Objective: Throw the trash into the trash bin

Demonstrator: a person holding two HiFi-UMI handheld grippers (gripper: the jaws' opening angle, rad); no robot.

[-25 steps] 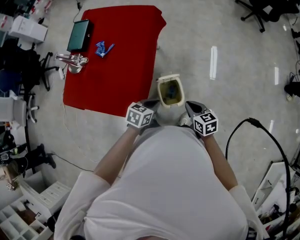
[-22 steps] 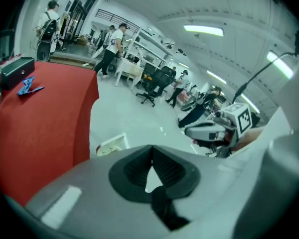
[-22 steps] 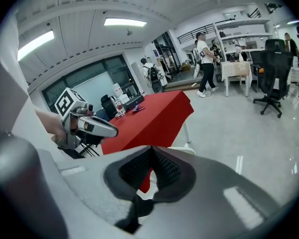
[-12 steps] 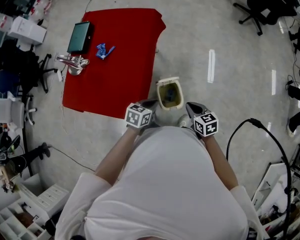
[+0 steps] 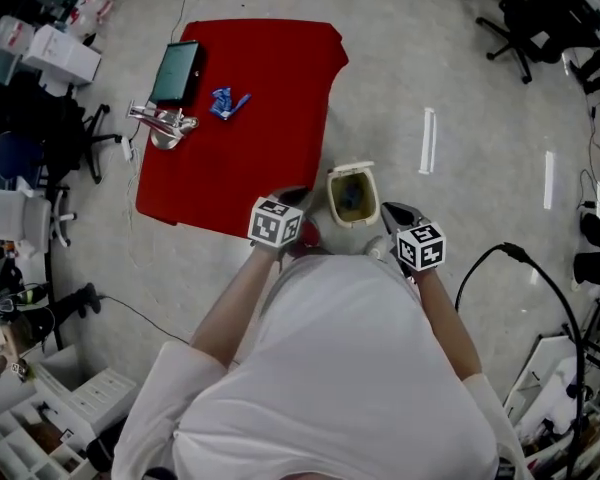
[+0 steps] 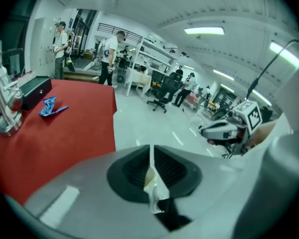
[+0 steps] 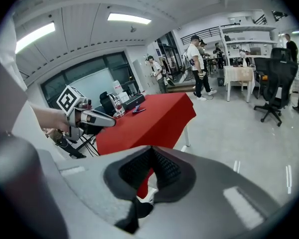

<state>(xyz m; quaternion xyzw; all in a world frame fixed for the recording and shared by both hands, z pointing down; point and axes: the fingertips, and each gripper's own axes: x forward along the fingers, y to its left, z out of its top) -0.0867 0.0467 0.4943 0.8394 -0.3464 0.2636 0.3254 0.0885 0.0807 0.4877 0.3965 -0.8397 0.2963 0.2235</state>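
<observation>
Trash bin (image 5: pixel 351 194) stands on pale floor (image 5: pixel 460 88) just off the red desk's (image 5: pixel 250 158) near corner, between my tools. Blue wrapper (image 5: pixel 230 102) lies far up the desk beside a black device (image 5: pixel 177 71). Left tool (image 6: pixel 150 156) has just been cracking apart, nothing gripped; right tool (image 7: pixel 150 156) clenched, empty. Office chairs (image 5: pixel 525 18) beyond.
</observation>
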